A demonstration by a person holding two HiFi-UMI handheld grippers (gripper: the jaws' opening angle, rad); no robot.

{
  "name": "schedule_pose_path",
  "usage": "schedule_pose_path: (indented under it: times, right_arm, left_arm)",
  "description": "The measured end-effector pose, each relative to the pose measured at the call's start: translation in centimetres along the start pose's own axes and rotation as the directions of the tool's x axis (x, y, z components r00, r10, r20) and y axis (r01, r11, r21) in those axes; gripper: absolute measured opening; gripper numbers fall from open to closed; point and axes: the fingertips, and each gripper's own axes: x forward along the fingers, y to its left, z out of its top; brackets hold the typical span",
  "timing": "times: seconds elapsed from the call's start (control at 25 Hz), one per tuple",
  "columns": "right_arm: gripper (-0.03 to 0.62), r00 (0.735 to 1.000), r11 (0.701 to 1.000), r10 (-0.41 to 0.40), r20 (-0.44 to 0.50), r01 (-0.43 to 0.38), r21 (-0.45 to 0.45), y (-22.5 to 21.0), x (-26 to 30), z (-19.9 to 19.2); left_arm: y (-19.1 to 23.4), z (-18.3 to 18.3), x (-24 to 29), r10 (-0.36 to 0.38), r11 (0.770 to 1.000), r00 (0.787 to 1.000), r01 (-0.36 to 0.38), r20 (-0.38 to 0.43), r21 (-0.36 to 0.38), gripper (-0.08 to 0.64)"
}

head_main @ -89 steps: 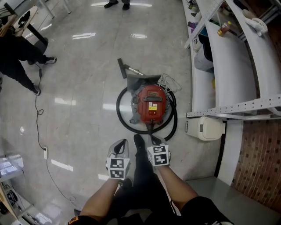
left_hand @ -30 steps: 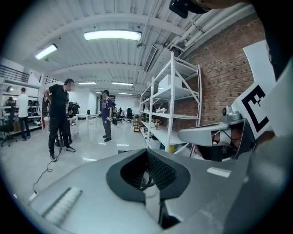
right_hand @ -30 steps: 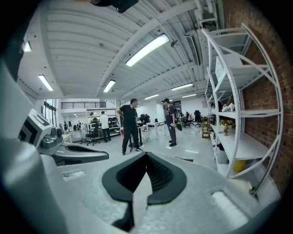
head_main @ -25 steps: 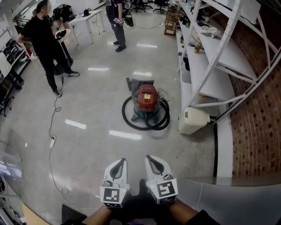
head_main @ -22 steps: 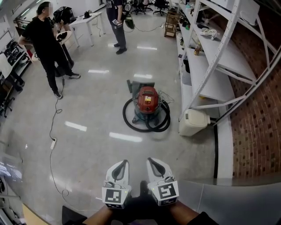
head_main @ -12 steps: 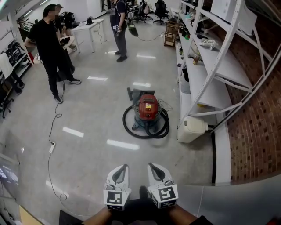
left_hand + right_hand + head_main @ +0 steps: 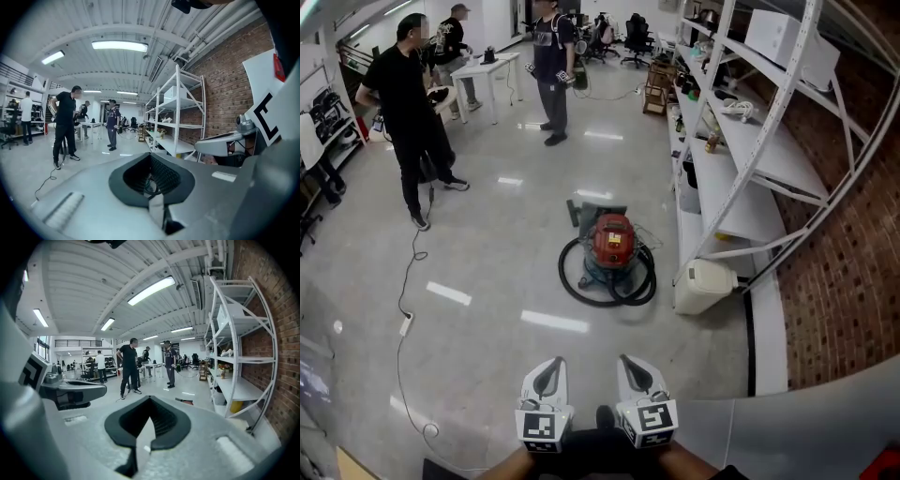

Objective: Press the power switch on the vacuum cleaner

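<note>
The red vacuum cleaner (image 7: pixel 612 242) stands on the shiny floor in the middle of the head view, with its black hose (image 7: pixel 581 286) coiled around it and a floor nozzle behind it. Both grippers are at the bottom edge, close to my body and well short of the vacuum. My left gripper (image 7: pixel 549 368) (image 7: pixel 151 174) has its jaws pressed together with nothing between them. Beside it, my right gripper (image 7: pixel 634 365) (image 7: pixel 148 420) is likewise shut and holds nothing. Both point toward the vacuum. The power switch is too small to make out.
A white bin (image 7: pixel 705 284) sits right of the vacuum, under a white shelving rack (image 7: pixel 750 159) along a brick wall (image 7: pixel 853 234). A person in black (image 7: pixel 411 141) stands at left, another (image 7: pixel 551 70) at the back. A cable with a power strip (image 7: pixel 405 323) lies on the left floor.
The view has risen and pulled back, so the vacuum looks smaller and farther off. The grippers, once just in front of it, are now held low near my body, still shut.
</note>
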Motion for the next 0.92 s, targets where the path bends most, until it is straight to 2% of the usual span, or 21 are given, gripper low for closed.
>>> schedule_pose_path:
  times: [0.16,0.32,0.44,0.68,0.92]
  right_arm:
    - [-0.009,1.0,1.0,-0.01,-0.002,0.01,0.0,0.6,0.4,-0.1]
    - [-0.009,1.0,1.0,-0.013,-0.005,0.013,0.005,0.7,0.6,-0.3]
    - [-0.009,1.0,1.0,-0.018,-0.002,0.018,-0.004,0.9,0.5,0.4]
    - [-0.009,1.0,1.0,-0.018,0.001,0.018,-0.003,1.0,0.9,0.3]
    - [-0.009,0.998,1.0,-0.027,-0.054,0.027,0.014,0.8,0.7,-0.7]
  left_arm:
    - [1.2,0.2,-0.2,0.014,1.0,1.0,-0.015,0.013,0.016,0.015]
    - [1.3,0.5,-0.3,0.002,1.0,1.0,-0.002,0.009,-0.027,0.015]
    - [1.7,0.2,-0.4,0.004,1.0,1.0,-0.004,0.008,0.003,0.014]
    - [2.3,0.3,-0.3,0.013,1.0,1.0,-0.013,0.016,0.016,0.015]
    - [2.3,0.4,-0.3,0.011,1.0,1.0,-0.011,0.01,0.007,0.015]
